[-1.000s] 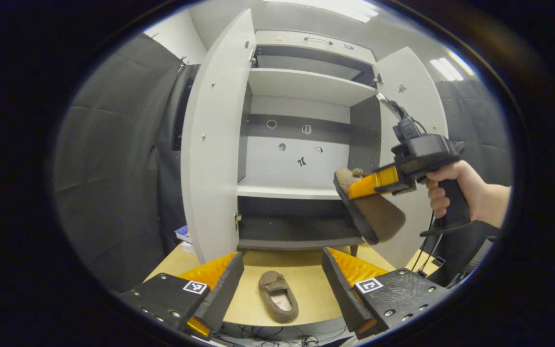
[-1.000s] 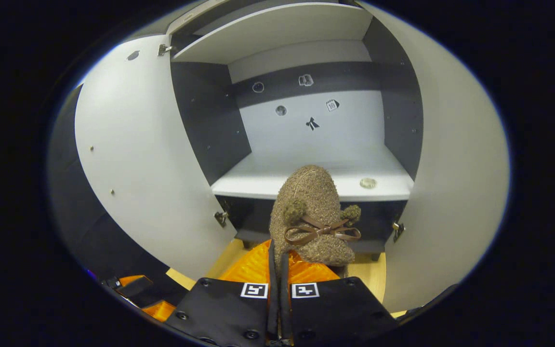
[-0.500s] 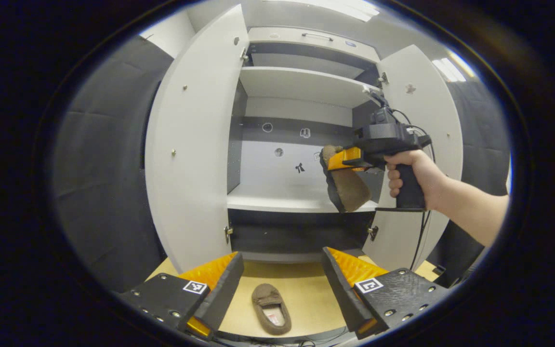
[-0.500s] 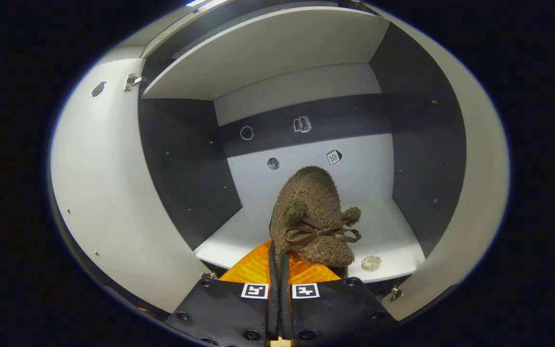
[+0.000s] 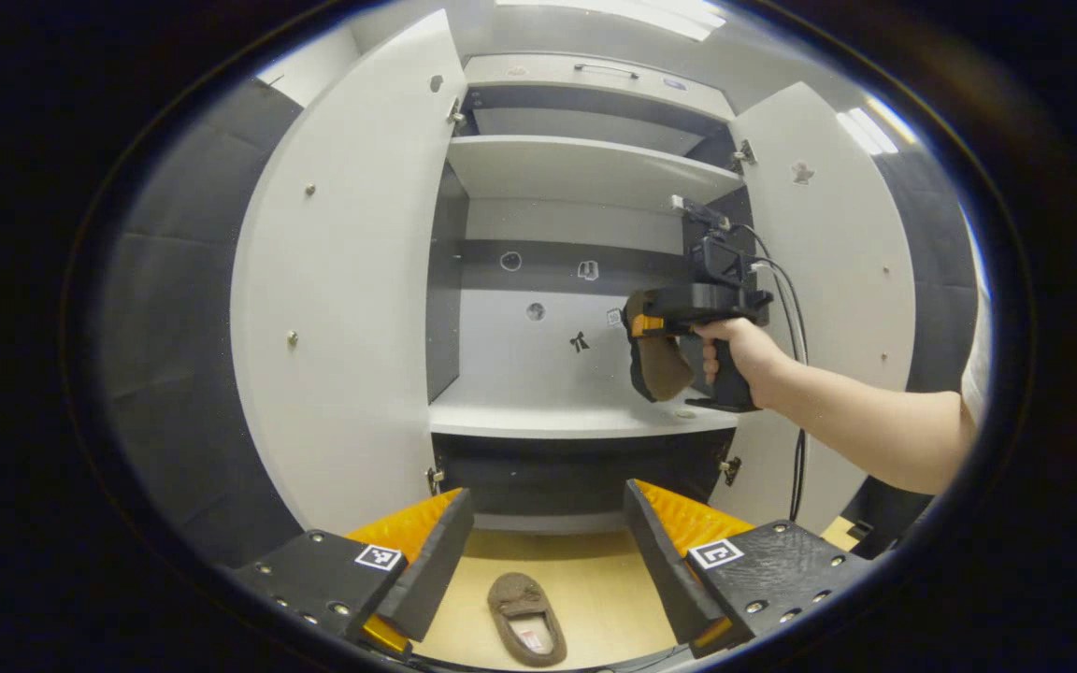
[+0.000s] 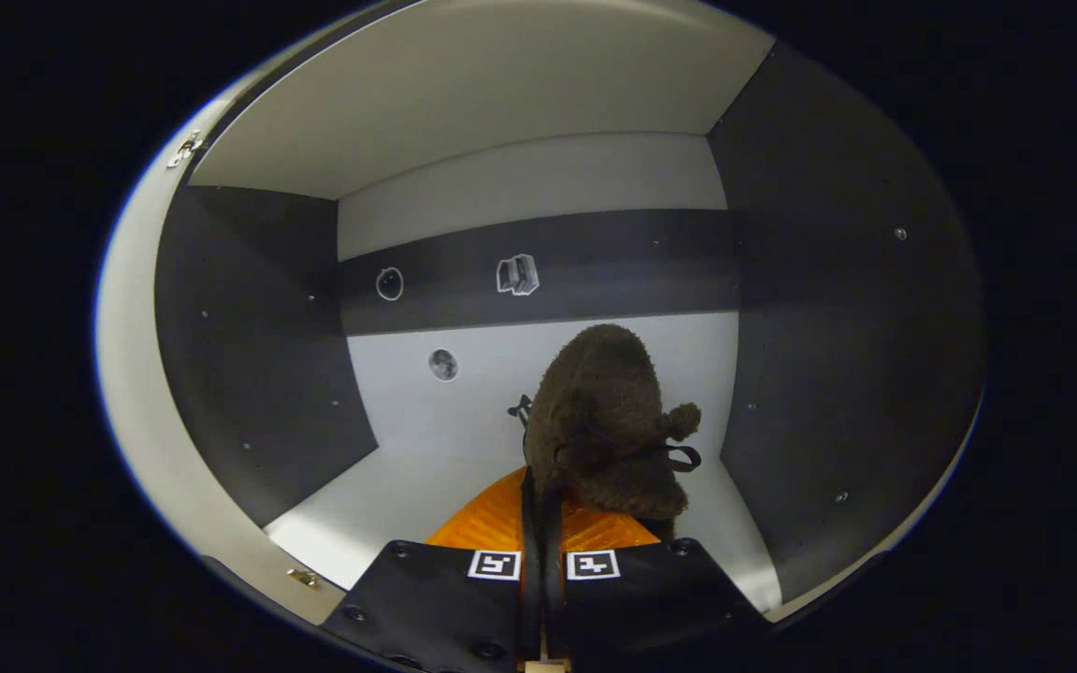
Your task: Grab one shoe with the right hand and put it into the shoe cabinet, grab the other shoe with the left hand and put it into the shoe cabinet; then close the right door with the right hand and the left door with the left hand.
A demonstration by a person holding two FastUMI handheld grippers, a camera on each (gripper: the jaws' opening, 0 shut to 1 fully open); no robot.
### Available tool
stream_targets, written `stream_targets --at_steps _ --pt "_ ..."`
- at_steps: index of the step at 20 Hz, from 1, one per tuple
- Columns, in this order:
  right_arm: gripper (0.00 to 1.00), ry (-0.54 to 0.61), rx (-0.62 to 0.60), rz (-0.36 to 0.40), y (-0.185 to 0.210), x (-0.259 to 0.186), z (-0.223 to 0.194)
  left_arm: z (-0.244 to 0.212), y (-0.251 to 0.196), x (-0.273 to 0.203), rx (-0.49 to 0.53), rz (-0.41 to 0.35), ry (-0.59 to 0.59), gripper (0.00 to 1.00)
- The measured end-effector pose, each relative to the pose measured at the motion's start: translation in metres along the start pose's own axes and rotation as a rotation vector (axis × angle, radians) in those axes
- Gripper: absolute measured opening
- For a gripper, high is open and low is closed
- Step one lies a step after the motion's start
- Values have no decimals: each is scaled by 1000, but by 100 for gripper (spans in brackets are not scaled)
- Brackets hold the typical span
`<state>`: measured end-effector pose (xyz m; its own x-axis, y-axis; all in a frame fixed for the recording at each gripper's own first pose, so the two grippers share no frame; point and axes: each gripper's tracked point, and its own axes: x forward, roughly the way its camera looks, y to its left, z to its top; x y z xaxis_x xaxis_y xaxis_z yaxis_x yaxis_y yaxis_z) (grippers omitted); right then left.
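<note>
Inside cabinet [image 6: 838,308], fuzzy brown shoe [image 6: 609,421]

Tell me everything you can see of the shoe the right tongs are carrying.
The carried shoe is a brown, fuzzy slipper with a thin bow and small pompoms on top. The right tongs are shut on its heel end, toe pointing into the cabinet. In the left gripper view it hangs sole-outward, above the middle shelf at the cabinet's right side, not resting on it.

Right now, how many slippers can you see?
2. One slipper is pinched in the right gripper, held inside the cabinet above its middle shelf. The other slipper lies on the wooden table in front, between the open left gripper's fingers.
</note>
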<state>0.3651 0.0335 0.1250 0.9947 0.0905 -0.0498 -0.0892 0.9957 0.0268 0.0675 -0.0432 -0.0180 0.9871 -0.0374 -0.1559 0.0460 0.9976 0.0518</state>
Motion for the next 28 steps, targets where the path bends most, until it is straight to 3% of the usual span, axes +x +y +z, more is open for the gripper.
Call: stream_targets --at_steps 4,9,14,16,19,28 --pt "4 27 -24 -8 -1 12 -20 -4 12 2 -24 35 12 94" --pt "4 -27 -46 -2 9 14 -20 -17 23 2 -23 54 40 94" --pt "10 -27 -46 -24 9 17 -21 -20 31 -1 -37 77 39 97" --pt "28 -1 -19 -2 14 15 -23 -19 35 -2 -34 80 32 94" --pt "96 -20 -15 -17 12 7 -11 -20 37 -3 -37 73 31 94" --pt "97 -121 22 28 31 -89 20 -67 47 -1 -41 67 144 94"
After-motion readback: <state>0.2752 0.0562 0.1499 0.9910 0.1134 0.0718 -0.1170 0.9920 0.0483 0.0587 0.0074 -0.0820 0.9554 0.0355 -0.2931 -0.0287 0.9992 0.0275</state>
